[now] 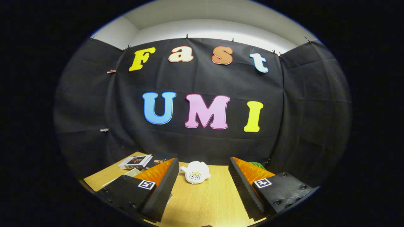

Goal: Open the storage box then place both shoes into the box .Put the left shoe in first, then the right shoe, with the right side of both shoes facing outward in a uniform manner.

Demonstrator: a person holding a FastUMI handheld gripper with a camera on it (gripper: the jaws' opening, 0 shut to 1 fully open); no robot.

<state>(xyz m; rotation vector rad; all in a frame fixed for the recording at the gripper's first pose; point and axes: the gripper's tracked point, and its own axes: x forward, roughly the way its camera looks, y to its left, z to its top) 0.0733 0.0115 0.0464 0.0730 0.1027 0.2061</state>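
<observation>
Looking forward along the fingers, the largest thing is the black cloth wall (202,132) of the booth, hung by clips from a pale upper wall. Below it lies a light wooden table (205,201), grain running away from the gripper toward the cloth.

Gripper (202,170): fingers spread wide, nothing between them but bare tabletop. Left finger (164,186) and right finger (243,186) each carry a ribbed black pad on the inner face, an orange body behind it and a black mount with a small square black-and-white marker on top. No finger touches anything.

Landmark taken: the white plush toy (196,172). It sits on the table just ahead of the fingers, midway between their tips, near the foot of the cloth wall. It is a soft, rounded white figure with a yellow patch and two round eyes, face turned toward the gripper; a short loop hangs from its lower edge.

Left of the plush, beyond the left finger, a small flat box (135,161) lies on the table, long axis running roughly left to right, a dark picture on its lid. Writing on its side is too small to read. A pale flat sheet or card (127,175) lies just nearer than it, partly hidden by the left finger.

Right of the plush, behind the right finger, a sliver of something green (258,164) peeks out; cannot tell what it is.

Storage box and shoes: none can be made out on the stretch of table seen here, so their heading cannot be noted.
</observation>
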